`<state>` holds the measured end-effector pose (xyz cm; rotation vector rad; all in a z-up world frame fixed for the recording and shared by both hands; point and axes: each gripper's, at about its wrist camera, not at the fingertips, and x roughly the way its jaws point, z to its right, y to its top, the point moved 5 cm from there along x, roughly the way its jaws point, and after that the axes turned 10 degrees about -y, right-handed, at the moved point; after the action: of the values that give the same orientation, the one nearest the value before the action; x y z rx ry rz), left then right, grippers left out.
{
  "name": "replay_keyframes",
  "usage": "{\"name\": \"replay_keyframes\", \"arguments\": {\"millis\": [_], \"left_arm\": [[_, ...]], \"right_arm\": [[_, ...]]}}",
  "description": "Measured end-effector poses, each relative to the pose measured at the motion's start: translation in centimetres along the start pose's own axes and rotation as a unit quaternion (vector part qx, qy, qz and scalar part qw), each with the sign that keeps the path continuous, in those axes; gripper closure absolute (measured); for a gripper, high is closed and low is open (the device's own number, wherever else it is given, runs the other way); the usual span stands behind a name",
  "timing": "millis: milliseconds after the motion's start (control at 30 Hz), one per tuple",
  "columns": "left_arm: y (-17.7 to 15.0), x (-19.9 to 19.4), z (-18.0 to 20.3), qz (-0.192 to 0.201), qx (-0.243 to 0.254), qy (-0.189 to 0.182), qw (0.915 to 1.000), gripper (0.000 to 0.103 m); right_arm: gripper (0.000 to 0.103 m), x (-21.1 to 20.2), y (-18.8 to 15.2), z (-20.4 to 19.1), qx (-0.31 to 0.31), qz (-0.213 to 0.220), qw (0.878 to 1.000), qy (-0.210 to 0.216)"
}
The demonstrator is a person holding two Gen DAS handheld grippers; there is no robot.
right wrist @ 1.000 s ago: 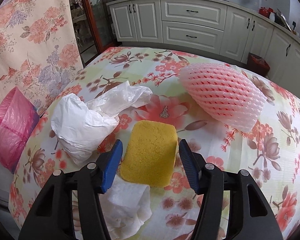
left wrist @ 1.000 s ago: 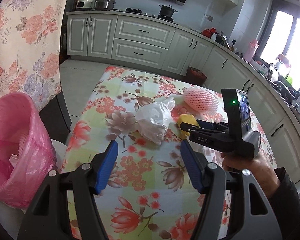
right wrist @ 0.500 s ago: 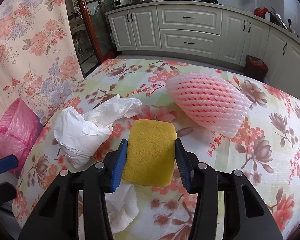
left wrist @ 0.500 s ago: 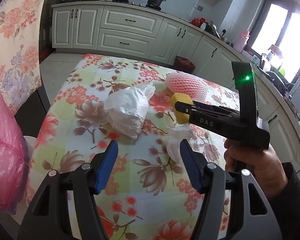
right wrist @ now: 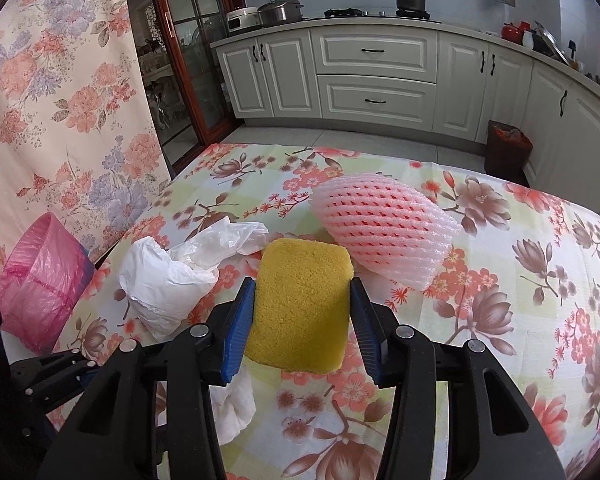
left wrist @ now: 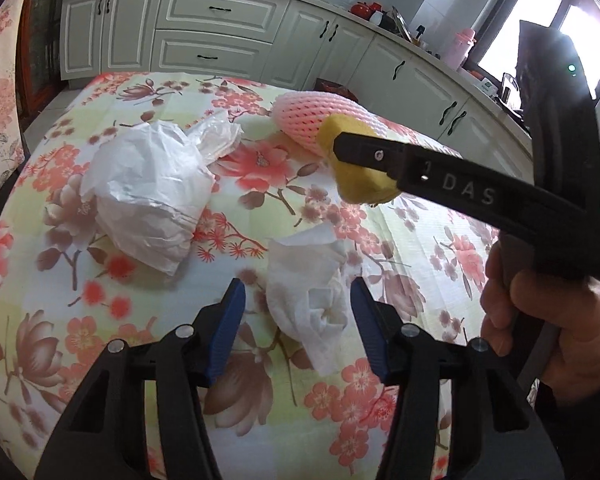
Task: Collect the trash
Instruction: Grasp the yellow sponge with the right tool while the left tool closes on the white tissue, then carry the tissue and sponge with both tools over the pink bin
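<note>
The right gripper is pinching the yellow sponge (lifted, mid-frame). The left gripper is closing its spread jaws around the white tissue, lying low-center on the table.

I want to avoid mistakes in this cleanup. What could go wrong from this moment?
The left gripper is closing around the crumpled tissue; it may catch only a loose fold, or pinch the tablecloth. The right gripper holds the yellow sponge only by its sides; it may slip.
</note>
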<state>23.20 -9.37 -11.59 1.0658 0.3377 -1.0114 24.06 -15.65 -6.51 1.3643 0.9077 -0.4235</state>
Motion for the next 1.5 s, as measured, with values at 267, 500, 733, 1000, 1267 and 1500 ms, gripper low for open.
{"name": "replay_keyframes", "arguments": {"millis": [267, 500, 733, 1000, 1267, 1500], "left_arm": [[0.0, 1.3, 0.1, -0.018, 0.022, 0.008, 0.9996, 0.083], [-0.1, -1.7, 0.1, 0.0, 0.018, 0.016, 0.9997, 0.087], [-0.5, -6.2, -0.6, 0.035, 0.007, 0.035, 0.9988, 0.087], [-0.4, -11.7, -1.8, 0.078, -0.006, 0.055, 0.9954, 0.087], [-0.4, -17.4, -3.2, 0.123, -0.014, 0.073, 0.9896, 0.087], [-0.8, -21.7, -4.7, 0.155, -0.026, 0.096, 0.9829, 0.087]], "right_arm": [[0.058, -0.6, -0.2, 0.4, -0.001, 0.004, 1.0, -0.001], [0.058, -1.6, -0.7, -0.1, 0.001, 0.011, 1.0, 0.0], [0.057, -3.4, -1.3, -0.5, -0.002, 0.02, 1.0, -0.002], [0.057, -5.9, -2.3, -2.3, -0.012, 0.034, 0.999, -0.001], [0.057, -8.5, -2.2, -5.3, -0.03, 0.05, 0.998, 0.011], [0.057, -9.8, -1.7, -7.8, -0.044, 0.06, 0.997, 0.016]]}}
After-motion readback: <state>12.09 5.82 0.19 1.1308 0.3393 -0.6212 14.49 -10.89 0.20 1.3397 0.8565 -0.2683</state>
